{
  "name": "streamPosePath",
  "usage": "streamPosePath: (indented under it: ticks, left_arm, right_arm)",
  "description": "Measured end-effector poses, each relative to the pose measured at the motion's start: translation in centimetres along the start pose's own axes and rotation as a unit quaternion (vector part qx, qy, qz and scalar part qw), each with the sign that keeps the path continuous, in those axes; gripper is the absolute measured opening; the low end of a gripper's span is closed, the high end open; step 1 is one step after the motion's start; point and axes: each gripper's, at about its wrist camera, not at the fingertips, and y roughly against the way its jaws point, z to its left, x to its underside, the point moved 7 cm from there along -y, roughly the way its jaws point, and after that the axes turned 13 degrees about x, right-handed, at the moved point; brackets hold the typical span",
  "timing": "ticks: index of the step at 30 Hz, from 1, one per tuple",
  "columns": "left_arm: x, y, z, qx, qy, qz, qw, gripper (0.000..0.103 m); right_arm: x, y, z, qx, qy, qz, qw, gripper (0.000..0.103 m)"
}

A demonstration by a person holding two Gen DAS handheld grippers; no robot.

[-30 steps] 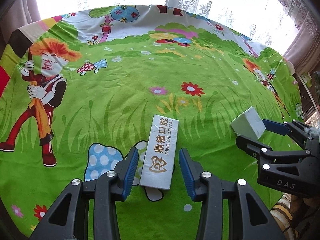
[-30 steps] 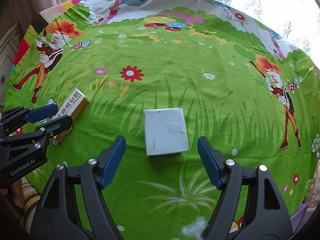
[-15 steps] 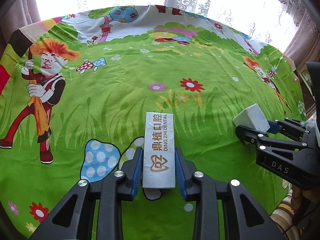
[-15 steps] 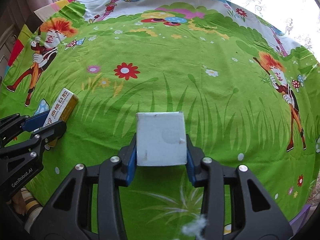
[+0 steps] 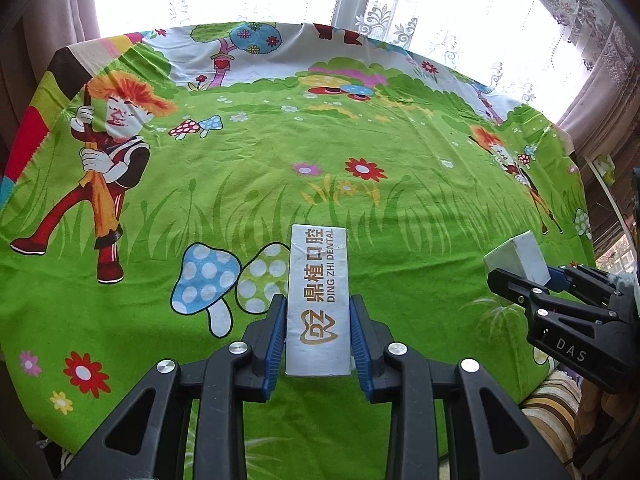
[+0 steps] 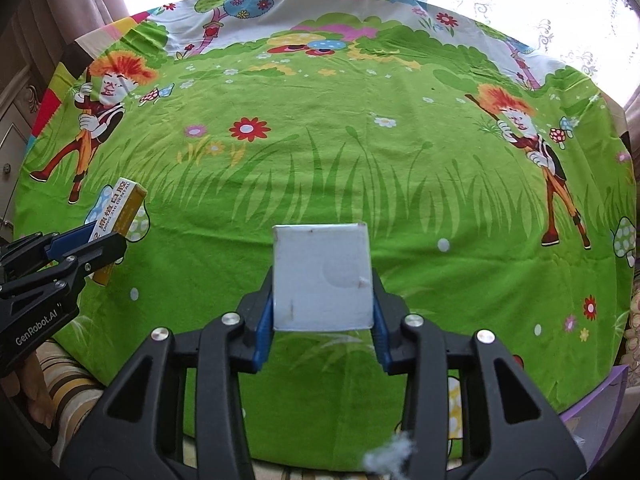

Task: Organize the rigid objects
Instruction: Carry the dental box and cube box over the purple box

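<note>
Over green cloth (image 5: 400, 240): left tool (image 5: 318, 338) grips dental box (image 5: 318, 300), gold side right-view only; right tool (image 6: 322, 326) grips white box (image 6: 322, 276).

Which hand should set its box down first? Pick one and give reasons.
Either, slightly left. The left gripper clamps the dental box, the right gripper the white box; bare cloth lies ahead of both.

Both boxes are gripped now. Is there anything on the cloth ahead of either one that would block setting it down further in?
Nothing visible. The left gripper holds the dental box, the right gripper holds the white box, and the green tablecloth ahead shows only its printed pattern, no objects.
</note>
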Motion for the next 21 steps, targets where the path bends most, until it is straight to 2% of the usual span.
streamPosePath:
  ticks: [12, 21]
  left_arm:
    - [0.7, 3.4, -2.9, 0.0, -0.027, -0.028, 0.9993, 0.032]
    - [2.0, 4.7, -6.6, 0.022, -0.053, -0.028, 0.9979, 0.032]
  right_arm:
    - [2.3, 4.5, -1.1, -0.002, -0.019, -0.024, 1.0, 0.044]
    - [4.8, 7.1, -2.9, 0.0, -0.031, -0.034, 0.999, 0.044]
